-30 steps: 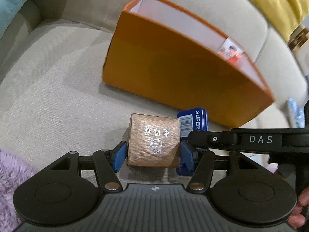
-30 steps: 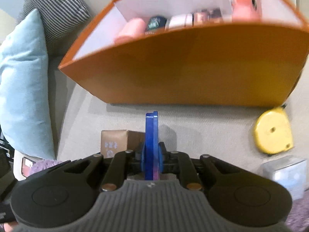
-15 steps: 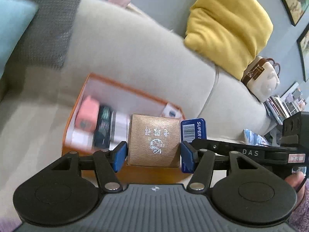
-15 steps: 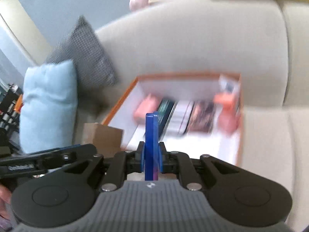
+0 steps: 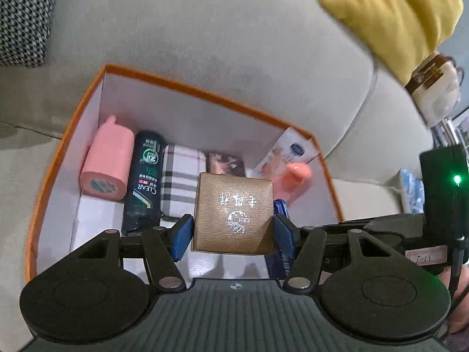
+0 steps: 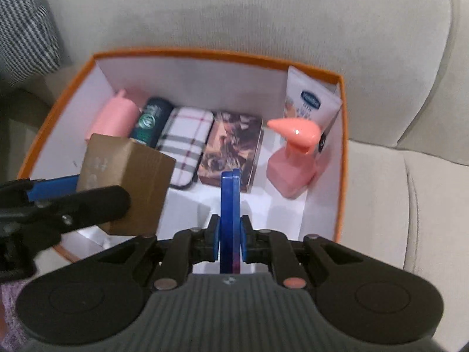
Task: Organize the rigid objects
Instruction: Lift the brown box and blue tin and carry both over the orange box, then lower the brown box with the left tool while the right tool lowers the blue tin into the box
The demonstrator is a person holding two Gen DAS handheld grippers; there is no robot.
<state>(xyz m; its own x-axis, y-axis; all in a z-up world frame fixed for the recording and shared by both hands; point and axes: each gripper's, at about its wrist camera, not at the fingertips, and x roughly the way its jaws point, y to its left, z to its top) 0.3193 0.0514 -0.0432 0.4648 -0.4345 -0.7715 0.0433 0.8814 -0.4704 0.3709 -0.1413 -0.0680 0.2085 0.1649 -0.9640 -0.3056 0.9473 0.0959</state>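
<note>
A beige fabric sofa [image 5: 205, 44] fills the view beyond the jaws, a yellow cushion [image 5: 390, 14] upper right, a houndstooth cushion [image 5: 23, 17] upper left.

Left gripper [image 5: 233, 231] clamped, angled down; right gripper [image 6: 230, 239] shut

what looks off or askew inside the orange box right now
Little stands out: the white tube leans against the orange box's right wall behind the upright pink spray bottle, while the other items lie flat in a row.

One orange box [image 6: 340, 146], two bottles [image 6: 290, 158]
</note>
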